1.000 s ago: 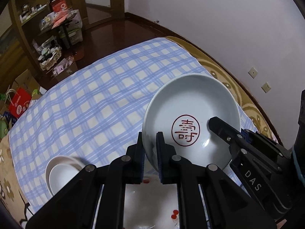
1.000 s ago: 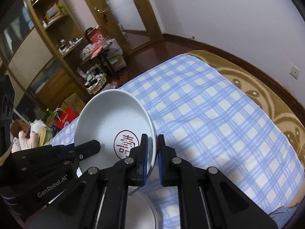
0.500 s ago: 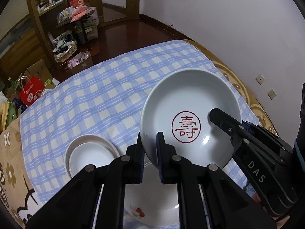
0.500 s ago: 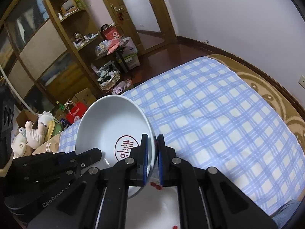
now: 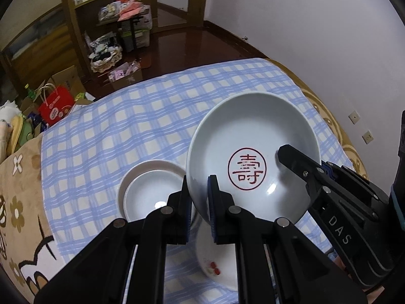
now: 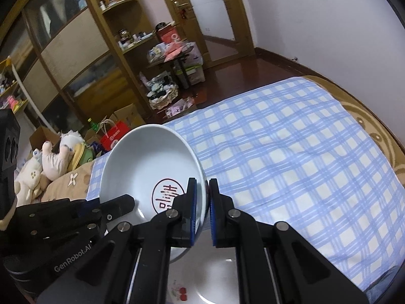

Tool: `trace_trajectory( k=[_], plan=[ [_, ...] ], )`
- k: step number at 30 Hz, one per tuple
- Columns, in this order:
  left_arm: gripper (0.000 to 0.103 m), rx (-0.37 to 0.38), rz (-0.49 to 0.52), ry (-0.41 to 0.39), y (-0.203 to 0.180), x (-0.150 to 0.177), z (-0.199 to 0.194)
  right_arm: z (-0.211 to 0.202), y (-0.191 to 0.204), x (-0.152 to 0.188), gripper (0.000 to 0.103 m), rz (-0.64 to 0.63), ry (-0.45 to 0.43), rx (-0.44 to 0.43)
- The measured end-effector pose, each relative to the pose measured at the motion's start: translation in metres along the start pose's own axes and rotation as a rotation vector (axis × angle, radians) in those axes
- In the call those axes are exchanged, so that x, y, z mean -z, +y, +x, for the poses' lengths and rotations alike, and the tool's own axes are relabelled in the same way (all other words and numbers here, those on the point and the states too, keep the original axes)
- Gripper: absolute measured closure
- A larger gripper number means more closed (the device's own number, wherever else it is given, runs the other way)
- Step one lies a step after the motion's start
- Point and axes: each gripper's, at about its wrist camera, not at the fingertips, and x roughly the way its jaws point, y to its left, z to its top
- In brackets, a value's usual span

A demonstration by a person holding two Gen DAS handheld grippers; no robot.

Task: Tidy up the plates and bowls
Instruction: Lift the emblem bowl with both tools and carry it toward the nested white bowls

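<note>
A pale bowl with a red seal mark (image 5: 253, 157) (image 6: 152, 167) hangs tilted above the checked cloth, carried by both grippers. My left gripper (image 5: 198, 182) is shut on its near-left rim. My right gripper (image 6: 202, 187) is shut on the opposite rim and shows as the black tool (image 5: 329, 185) at the right of the left wrist view. Below the bowl lies a white plate with red cherries (image 5: 217, 266) (image 6: 210, 278). To its left rests a white stack of a small dish in a plate (image 5: 152, 190).
A blue-and-white checked cloth (image 5: 126, 126) (image 6: 303, 164) covers a bed with a brown patterned blanket (image 5: 20, 190). Soft toys (image 6: 50, 162) sit at the bed's far left edge. Shelves, boxes, a red bag (image 5: 54, 101) and a basket crowd the dark floor beyond. A white wall runs along the right.
Both grippers have carried the bowl sideways across the bed. The white stack and the cherry plate have slid rightward in the left wrist view, and more of the room's shelving shows.
</note>
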Motion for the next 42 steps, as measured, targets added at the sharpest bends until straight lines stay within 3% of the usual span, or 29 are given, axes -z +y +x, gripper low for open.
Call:
trace_trajectory(
  k=[14,21,25,42],
  plan=[
    [0.091,-0.017,-0.081,-0.004,0.062,0.018,-0.004,0.023,0.055,0.013,0.093,-0.097,0.016,-0.044],
    [0.091,-0.091,-0.022,-0.069,0.064,0.027,-0.005,0.034,0.069,0.020,0.092,-0.155,0.014,-0.040],
    [0.089,-0.042,-0.085,-0.043,0.073,0.032,0.007,0.033,0.068,0.020,0.092,-0.140,0.006,-0.045],
    [0.090,-0.035,-0.142,-0.075,0.094,0.039,0.030,0.064,0.072,0.023,0.092,-0.150,0.007,-0.091]
  ],
)
